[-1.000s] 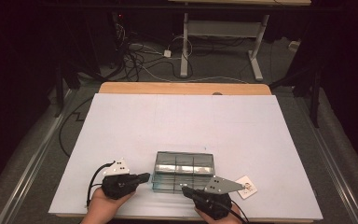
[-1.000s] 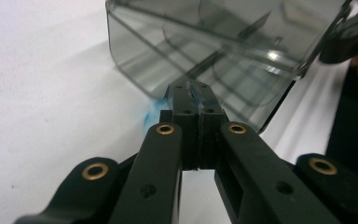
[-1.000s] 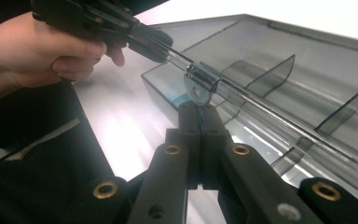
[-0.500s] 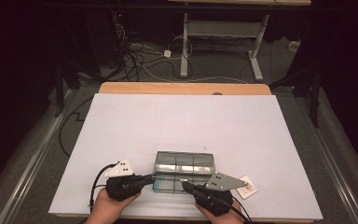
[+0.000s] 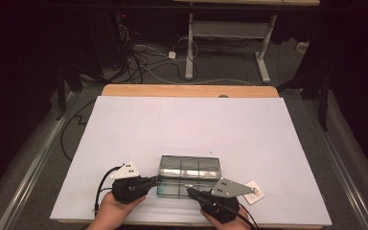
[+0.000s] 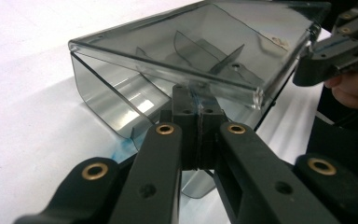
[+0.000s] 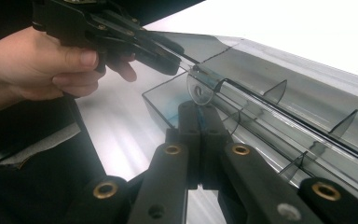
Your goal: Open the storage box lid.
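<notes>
A smoky clear plastic box (image 5: 189, 167) with inner dividers lies near the table's front edge. In the left gripper view its lid (image 6: 205, 42) stands raised a little above the box's wall (image 6: 102, 98). My left gripper (image 5: 157, 180) is shut, its tips (image 6: 198, 95) right under the lid's front edge at the box's left corner. My right gripper (image 5: 188, 190) is shut too, its tips (image 7: 198, 109) just below a round clear tab (image 7: 199, 91) on the box's front. The right gripper view also shows the left gripper (image 7: 175, 65) touching the lid's edge.
The white table top (image 5: 191, 124) stretches away behind the box, with a wooden strip (image 5: 187, 90) along its far edge. A small white card (image 5: 255, 192) lies right of my right gripper. Cables and desk legs stand on the floor beyond.
The left hand has shifted slightly at the box's front left corner. The right hand has stayed where it was, and both sets of jaws remain shut.
</notes>
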`<action>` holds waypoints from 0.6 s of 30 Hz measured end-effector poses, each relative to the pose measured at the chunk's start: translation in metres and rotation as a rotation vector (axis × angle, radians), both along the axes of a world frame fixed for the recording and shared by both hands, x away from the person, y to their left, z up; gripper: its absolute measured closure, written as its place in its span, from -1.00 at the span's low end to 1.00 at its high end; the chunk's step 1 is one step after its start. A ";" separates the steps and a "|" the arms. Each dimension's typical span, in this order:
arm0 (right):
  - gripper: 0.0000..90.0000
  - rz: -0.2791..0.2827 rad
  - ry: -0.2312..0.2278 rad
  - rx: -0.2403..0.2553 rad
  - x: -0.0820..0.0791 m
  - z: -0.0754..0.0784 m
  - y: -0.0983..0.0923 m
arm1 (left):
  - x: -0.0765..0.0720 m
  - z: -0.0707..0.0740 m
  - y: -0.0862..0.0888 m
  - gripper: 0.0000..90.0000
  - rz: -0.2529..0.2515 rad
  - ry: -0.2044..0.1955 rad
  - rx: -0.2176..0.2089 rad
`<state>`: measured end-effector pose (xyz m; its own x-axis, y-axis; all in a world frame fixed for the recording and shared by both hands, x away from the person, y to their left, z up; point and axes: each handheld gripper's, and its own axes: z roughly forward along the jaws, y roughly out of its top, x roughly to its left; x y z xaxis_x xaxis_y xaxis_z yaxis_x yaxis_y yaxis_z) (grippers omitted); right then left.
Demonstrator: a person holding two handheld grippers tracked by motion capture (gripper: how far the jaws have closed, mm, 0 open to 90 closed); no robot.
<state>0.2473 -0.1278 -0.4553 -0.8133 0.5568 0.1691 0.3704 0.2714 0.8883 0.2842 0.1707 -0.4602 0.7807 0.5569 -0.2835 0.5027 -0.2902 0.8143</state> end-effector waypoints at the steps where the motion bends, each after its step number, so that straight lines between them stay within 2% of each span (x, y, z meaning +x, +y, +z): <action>1: 1.00 0.000 0.000 -0.001 0.000 0.000 0.000 | 0.000 0.000 0.000 0.95 0.002 0.001 0.000; 5: 1.00 -0.005 -0.003 -0.006 -0.001 -0.001 -0.002 | 0.002 0.000 0.000 0.95 0.004 0.002 0.005; 8: 1.00 -0.019 -0.001 -0.014 -0.003 -0.002 -0.005 | 0.002 0.001 0.001 0.95 -0.003 -0.020 0.020; 14: 1.00 -0.067 -0.004 -0.041 -0.007 -0.005 -0.020 | 0.003 0.005 0.004 0.95 -0.009 -0.054 0.008; 18: 1.00 -0.122 -0.012 -0.051 -0.009 -0.003 -0.032 | 0.008 0.006 0.006 0.95 -0.008 -0.032 -0.011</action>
<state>0.2381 -0.1598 -0.4586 -0.7405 0.6595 0.1291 0.3934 0.2697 0.8789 0.2920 0.1769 -0.4539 0.7937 0.5478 -0.2645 0.4744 -0.2851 0.8328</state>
